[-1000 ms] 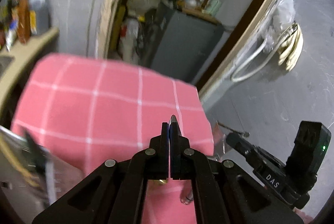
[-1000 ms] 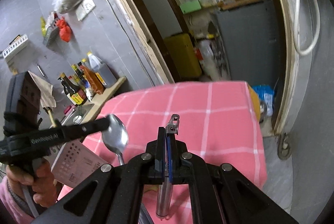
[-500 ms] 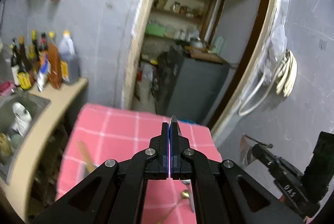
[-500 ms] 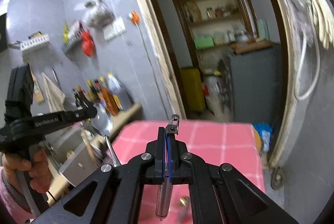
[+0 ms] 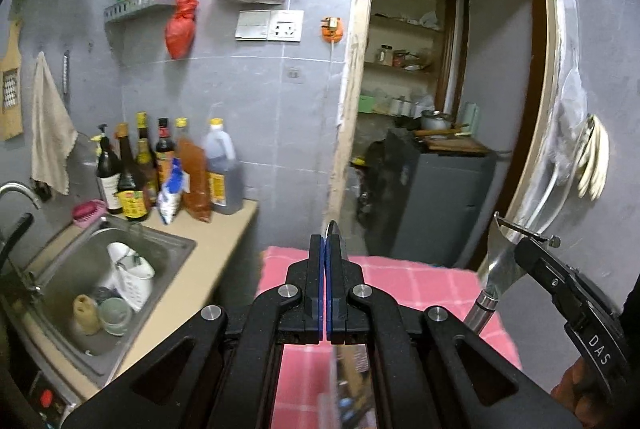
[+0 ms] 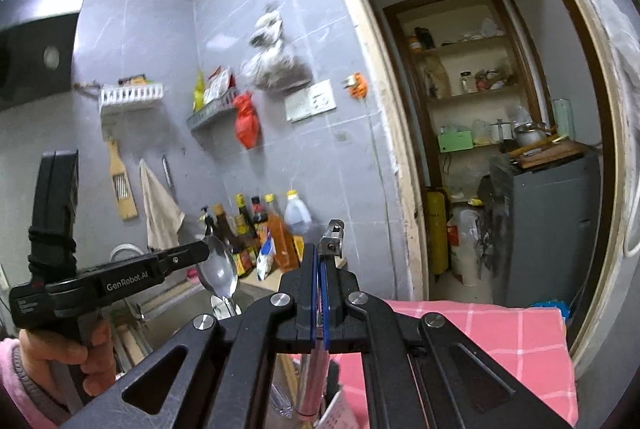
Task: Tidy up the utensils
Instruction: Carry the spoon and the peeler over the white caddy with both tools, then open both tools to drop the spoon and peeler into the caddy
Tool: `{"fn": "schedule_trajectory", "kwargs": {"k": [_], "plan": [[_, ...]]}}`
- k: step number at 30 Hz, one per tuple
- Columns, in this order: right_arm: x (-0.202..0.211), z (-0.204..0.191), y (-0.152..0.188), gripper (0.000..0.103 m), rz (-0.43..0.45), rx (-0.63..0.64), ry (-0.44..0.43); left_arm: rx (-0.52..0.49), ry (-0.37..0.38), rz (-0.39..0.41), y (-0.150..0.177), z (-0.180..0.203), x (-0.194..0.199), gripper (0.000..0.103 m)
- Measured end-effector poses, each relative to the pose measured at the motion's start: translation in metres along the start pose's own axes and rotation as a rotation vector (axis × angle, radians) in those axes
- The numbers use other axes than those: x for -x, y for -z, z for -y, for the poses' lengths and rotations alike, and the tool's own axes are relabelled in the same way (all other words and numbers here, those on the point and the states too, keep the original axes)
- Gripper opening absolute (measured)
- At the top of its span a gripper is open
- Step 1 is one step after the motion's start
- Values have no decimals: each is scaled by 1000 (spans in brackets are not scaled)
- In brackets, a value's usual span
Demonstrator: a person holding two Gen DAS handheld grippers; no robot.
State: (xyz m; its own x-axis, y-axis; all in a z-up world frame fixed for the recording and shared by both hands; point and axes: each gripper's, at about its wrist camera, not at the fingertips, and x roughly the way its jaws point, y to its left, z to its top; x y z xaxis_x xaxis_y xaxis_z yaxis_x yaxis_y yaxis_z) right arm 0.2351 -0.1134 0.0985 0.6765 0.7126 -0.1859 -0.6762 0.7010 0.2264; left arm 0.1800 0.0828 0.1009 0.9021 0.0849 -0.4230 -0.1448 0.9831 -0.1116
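My left gripper (image 5: 325, 241) is shut on a steel spoon, seen edge-on as a thin rim (image 5: 333, 229) above the pads. From the right wrist view, the spoon's bowl (image 6: 219, 271) stands up at the left gripper's (image 6: 202, 252) tip, handle hanging down. My right gripper (image 6: 320, 263) is shut on a steel utensil with a round handle; its head (image 6: 331, 235) pokes above the pads. In the left wrist view that utensil (image 5: 498, 269) shows a flat flared head in the right gripper (image 5: 520, 249). Both are held in the air above the pink checked cloth (image 5: 420, 281).
A steel sink (image 5: 168, 241) lies at the left with a white holder (image 5: 132, 273) and cups inside. Sauce bottles (image 5: 160, 169) line the counter by the tiled wall. A doorway with a grey cabinet (image 5: 440, 197) opens behind the table.
Both grippers have risen and tipped upward, so the views swung from the pink cloth to the wall, sink and doorway. Both stay shut on their utensils.
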Motion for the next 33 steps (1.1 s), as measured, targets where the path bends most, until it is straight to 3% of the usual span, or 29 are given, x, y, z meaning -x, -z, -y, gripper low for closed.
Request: {"fn": "schedule_trajectory", "kwargs": {"k": [14, 22, 33], "plan": [[-21, -12, 63, 2, -138, -12, 82, -144, 23, -47, 55, 6, -28, 0], [-25, -8, 80, 2, -195, -36, 66, -134, 67, -94, 72, 0, -40, 0], [-28, -6, 89, 3, -266, -63, 30, -30, 178, -156, 75, -12, -39, 0]]}}
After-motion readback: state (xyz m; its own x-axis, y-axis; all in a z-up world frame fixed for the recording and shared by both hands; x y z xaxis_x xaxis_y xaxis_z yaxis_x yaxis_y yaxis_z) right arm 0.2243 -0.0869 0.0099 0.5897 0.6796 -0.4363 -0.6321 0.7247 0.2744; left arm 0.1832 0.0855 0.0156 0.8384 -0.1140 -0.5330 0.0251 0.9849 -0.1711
